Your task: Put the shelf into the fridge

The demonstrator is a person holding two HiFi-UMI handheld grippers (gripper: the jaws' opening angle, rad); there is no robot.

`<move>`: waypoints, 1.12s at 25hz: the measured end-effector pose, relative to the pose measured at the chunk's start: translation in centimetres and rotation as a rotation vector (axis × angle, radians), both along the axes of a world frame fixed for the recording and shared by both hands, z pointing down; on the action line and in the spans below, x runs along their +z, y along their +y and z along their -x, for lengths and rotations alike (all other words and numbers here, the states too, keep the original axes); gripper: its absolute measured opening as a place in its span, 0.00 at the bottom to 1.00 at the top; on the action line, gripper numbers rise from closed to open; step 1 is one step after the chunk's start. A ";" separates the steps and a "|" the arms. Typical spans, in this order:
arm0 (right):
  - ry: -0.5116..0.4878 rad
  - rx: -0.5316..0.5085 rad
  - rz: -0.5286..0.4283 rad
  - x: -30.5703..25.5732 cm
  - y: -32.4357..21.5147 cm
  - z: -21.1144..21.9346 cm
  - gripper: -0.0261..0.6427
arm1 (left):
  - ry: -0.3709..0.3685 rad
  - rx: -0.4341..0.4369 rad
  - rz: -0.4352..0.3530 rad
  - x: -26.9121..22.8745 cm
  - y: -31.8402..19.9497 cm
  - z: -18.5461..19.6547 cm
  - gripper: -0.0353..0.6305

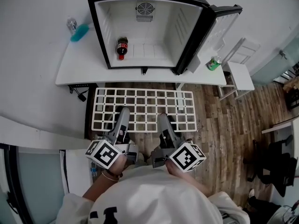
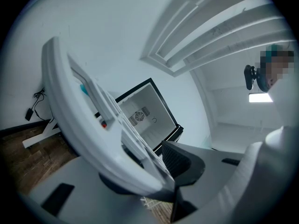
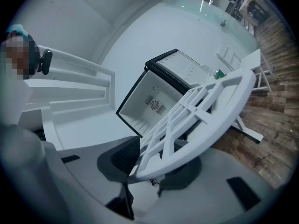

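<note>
I count one shelf [image 1: 145, 108], held flat just in front of one open fridge [image 1: 105, 31]. Left gripper [image 1: 124, 112] and right gripper [image 1: 163, 118] each clamp its near edge, jaws part-closed. One bottle [image 1: 122, 47] inside, one can [image 1: 214, 63] on the table [image 1: 74, 70]. Fridge top is cut off.

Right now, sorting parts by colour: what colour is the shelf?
The shelf is white; head view shows it best.

This looks like an office: a white surface [image 1: 70, 73] against a bare white wall [image 1: 32, 22] carries a mini fridge [image 1: 154, 36], with plank floor [image 1: 224, 125], a black swivel chair [image 1: 278, 169] and a glass partition [image 1: 275, 66].
</note>
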State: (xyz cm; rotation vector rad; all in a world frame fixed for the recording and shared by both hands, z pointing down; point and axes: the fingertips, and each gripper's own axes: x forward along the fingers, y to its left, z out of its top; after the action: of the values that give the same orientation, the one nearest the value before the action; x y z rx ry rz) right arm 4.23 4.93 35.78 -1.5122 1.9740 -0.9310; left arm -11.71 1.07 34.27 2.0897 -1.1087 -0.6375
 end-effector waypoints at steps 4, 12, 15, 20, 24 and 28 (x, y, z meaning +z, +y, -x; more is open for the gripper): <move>0.000 -0.015 0.005 -0.1 -0.2 0.3 0.24 | 0.000 -0.015 0.006 0.0 0.0 0.4 0.24; -0.005 0.015 0.014 0.6 -0.2 0.6 0.24 | -0.001 0.015 0.013 0.6 -0.6 0.5 0.24; -0.006 0.022 0.026 0.9 -0.1 0.4 0.24 | -0.002 0.022 0.025 1.0 -0.6 0.3 0.24; -0.015 0.030 0.034 1.2 -1.1 -0.2 0.24 | -0.014 0.037 0.035 1.2 -1.7 -0.4 0.24; -0.014 0.028 0.027 1.2 -2.5 -0.8 0.24 | -0.010 0.036 0.031 1.2 -3.1 -1.0 0.24; -0.012 0.012 0.009 0.7 -5.1 -0.8 0.24 | -0.009 0.024 0.016 0.6 -5.5 -0.9 0.24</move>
State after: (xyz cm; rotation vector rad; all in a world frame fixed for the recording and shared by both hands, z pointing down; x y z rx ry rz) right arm 4.98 -0.15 36.51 -1.5183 1.9531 -0.9434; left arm -10.84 -4.39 34.92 2.0913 -1.0887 -0.6065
